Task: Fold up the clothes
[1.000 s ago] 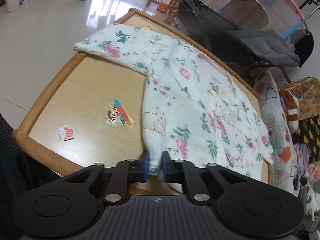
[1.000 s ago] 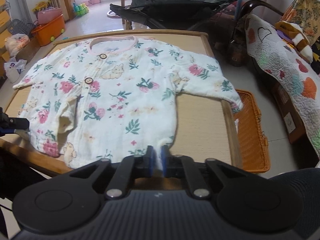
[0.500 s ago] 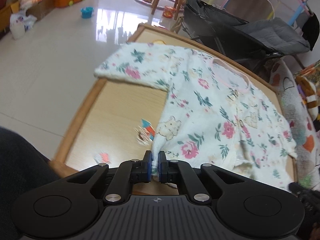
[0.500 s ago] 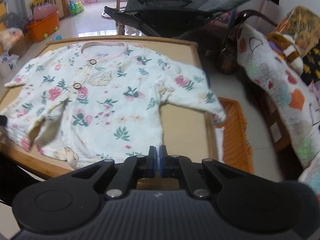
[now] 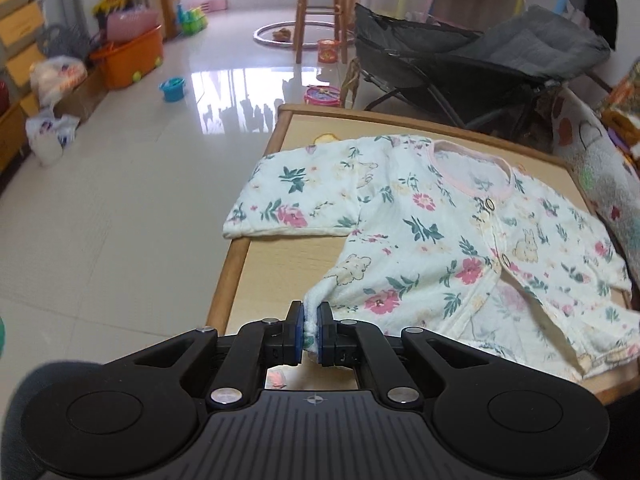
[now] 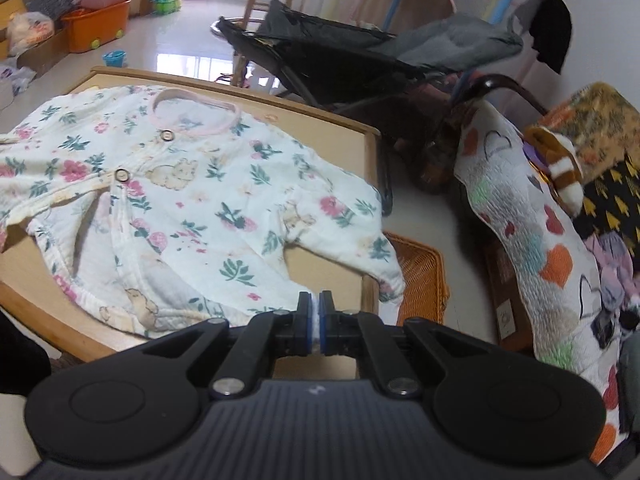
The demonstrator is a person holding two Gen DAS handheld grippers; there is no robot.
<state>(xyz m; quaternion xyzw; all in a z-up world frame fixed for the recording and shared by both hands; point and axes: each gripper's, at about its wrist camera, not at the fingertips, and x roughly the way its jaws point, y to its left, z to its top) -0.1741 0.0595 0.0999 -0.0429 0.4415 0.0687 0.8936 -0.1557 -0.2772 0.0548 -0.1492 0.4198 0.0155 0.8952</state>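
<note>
Left wrist: wooden table (image 5: 236, 264), glossy tiled floor (image 5: 120, 184).

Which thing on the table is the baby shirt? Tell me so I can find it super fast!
Find the low wooden table in front of the dark stroller. The baby shirt lies spread on it, sleeves out to both sides. It is the only cloth there: white with pink flowers, green leaves, little bunnies and a pink collar.
</note>
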